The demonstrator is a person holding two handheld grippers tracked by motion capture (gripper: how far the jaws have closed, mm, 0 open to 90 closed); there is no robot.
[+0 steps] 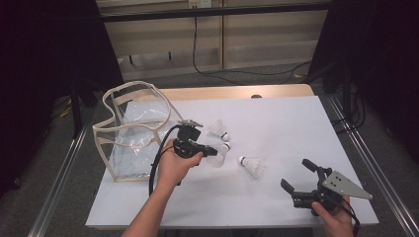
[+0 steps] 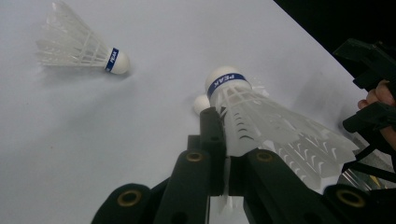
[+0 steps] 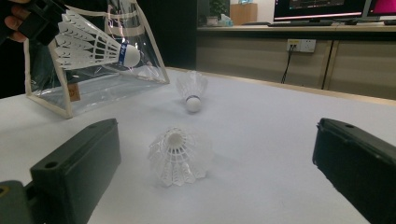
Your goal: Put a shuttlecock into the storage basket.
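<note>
My left gripper [image 1: 212, 149] [image 2: 226, 140] hovers over the middle of the white table [image 1: 276, 118], shut on the feather skirt of a white shuttlecock [image 1: 218, 158] [image 2: 261, 121] [image 3: 93, 46] with a blue band at its cork. A second shuttlecock [image 1: 218, 128] [image 3: 191, 91] lies just behind it. A third shuttlecock [image 1: 253, 166] [image 3: 180, 156] lies to the right, in front of my right gripper [image 1: 298, 175] [image 3: 217, 135]. That gripper stands open near the table's front right corner, with nothing between its jaws. The left gripper view has one lying shuttlecock [image 2: 79, 46] at upper left.
A clear plastic bag [image 1: 131, 148] [image 3: 107, 88] with beige trim stands open at the table's left edge, close to my left hand. Metal rails run along both sides of the table. A cable hangs on the wall behind.
</note>
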